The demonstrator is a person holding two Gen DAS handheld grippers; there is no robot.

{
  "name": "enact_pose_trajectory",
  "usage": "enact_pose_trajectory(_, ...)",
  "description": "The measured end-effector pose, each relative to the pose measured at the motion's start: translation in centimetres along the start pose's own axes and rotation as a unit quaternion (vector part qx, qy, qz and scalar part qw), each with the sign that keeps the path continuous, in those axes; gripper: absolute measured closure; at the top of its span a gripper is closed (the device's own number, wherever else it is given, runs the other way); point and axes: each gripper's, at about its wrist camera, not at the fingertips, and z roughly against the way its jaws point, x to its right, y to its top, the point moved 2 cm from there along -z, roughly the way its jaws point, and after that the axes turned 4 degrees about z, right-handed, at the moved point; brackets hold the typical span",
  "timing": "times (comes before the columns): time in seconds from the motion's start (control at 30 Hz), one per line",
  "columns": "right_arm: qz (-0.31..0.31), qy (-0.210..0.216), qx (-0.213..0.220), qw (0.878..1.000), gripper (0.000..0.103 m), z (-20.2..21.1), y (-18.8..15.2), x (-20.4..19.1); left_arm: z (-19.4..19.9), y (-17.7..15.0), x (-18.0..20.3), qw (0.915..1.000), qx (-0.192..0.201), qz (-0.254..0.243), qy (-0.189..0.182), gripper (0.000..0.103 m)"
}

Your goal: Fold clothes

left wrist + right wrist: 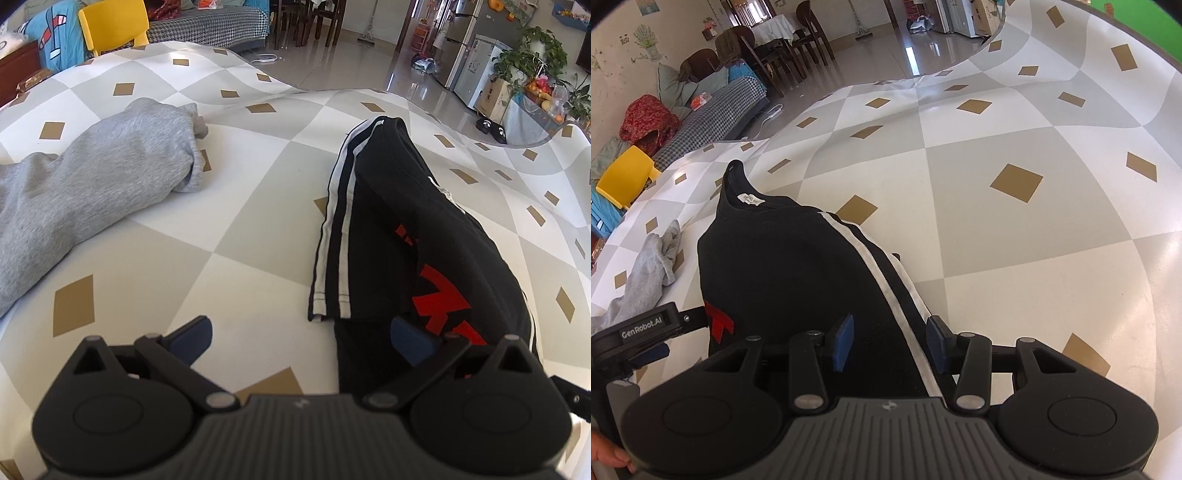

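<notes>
1. Black cloth with white stripes, the shirt (pixel 388 221), lies part-folded on the checked bench (pixel 240 229), near both claws.
2. The left claw (pixel 301 338) stands wide open and empty; its right pad sits over the shirt's near hem.
3. The right claw (pixel 890 341) is half open, straddling the striped sleeve without pinching it.
4. Risk: closing there may catch one layer only and drag the fold apart.
5. Only the left view shows the grey garment (pixel 92 192) whole; only the right shows the neck label (pixel 750 199).
</notes>
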Motion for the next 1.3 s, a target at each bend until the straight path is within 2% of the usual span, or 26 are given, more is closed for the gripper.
enact_pose_trajectory(0.17, -0.002, 0.000, -0.007, 1.000, 0.060, -0.4, -0.3, 0.2, -1.3, 0.2, 0.0, 1.0000, -0.002, -0.002, 0.000, 0.001)
enact_pose_trajectory(0.23, -0.002, -0.003, -0.009, 1.000, 0.060, -0.6, -0.3, 0.2, -1.8, 0.3, 0.0, 1.0000, -0.002, -0.005, 0.002, 0.004)
enact_pose_trajectory(0.43, -0.001, -0.008, -0.017, 1.000, 0.059, -1.1, -0.5, 0.2, -2.2, 0.5, 0.3, 0.9997, 0.011, -0.020, 0.008, 0.019)
enact_pose_trajectory(0.5, 0.003, -0.009, -0.016, 1.000, 0.058, -1.2, -0.5, 0.2, -2.1, 0.5, 0.3, 0.9995, 0.018, -0.023, 0.010, 0.030)
enact_pose_trajectory(0.77, 0.011, -0.010, -0.015, 1.000, 0.058, -1.2, -0.6, 0.2, -2.0, 0.4, 0.9, 0.9985, 0.031, -0.045, 0.009, 0.054)
enact_pose_trajectory(0.93, 0.032, -0.029, -0.014, 0.999, 0.062, -1.1, -0.8, 0.1, -1.8, 0.3, 0.7, 0.9982, 0.031, -0.046, 0.019, 0.056)
enact_pose_trajectory(1.03, 0.047, -0.067, -0.007, 0.997, 0.067, -1.2, -0.8, 0.5, -1.5, 0.0, 0.4, 0.9982, 0.033, -0.042, 0.028, 0.056)
enact_pose_trajectory(1.13, 0.057, -0.080, -0.002, 0.995, 0.074, -1.3, -0.8, 0.8, -1.2, -0.2, 0.0, 0.9983, 0.033, -0.035, 0.034, 0.056)
enact_pose_trajectory(1.2, 0.064, -0.089, 0.001, 0.994, 0.084, -1.3, -0.8, 0.8, -1.0, -0.3, -0.3, 0.9984, 0.031, -0.030, 0.035, 0.056)
enact_pose_trajectory(1.3, 0.069, -0.098, 0.005, 0.993, 0.089, -1.3, -0.8, 1.0, -0.7, -0.5, -0.6, 0.9982, 0.029, -0.029, 0.043, 0.056)
